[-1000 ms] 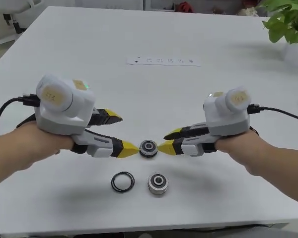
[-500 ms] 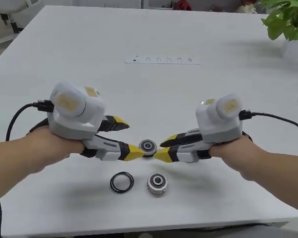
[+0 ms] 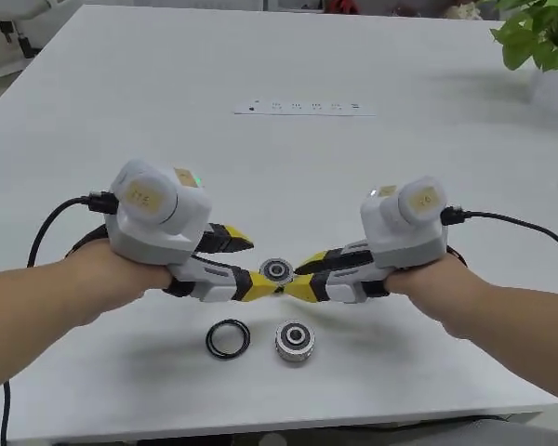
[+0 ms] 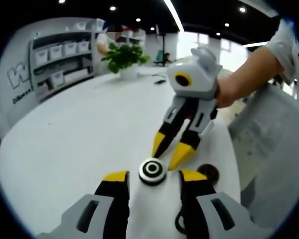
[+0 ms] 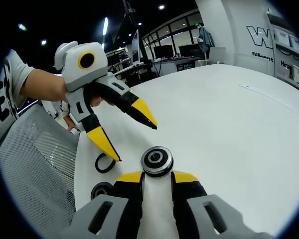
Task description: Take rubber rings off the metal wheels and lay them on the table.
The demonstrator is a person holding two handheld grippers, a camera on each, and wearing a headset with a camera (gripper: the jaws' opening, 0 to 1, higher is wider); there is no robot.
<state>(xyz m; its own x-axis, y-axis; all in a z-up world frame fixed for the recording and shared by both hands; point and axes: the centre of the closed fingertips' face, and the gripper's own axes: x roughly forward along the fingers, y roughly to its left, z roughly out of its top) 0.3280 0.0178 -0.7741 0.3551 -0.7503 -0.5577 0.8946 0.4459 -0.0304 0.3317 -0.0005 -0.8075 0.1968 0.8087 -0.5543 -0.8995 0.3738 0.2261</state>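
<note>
The rubber-ringed wheel (image 3: pixel 277 270) lies flat on the table (image 3: pixel 400 139), squarely between both tips. On one side the left tool (image 3: pixel 251 265) is spread wide and empty. Opposite, the right tool (image 3: pixel 298 277) is narrowly parted, empty and equally near.

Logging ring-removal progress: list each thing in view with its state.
Far wheel: black rubber ring still on, lying flat on table.
Near wheel: bare metal rim, ring off.
Loose rubber ring: lying flat on table.
Left gripper: open.
Right gripper: open, narrowly.
</note>
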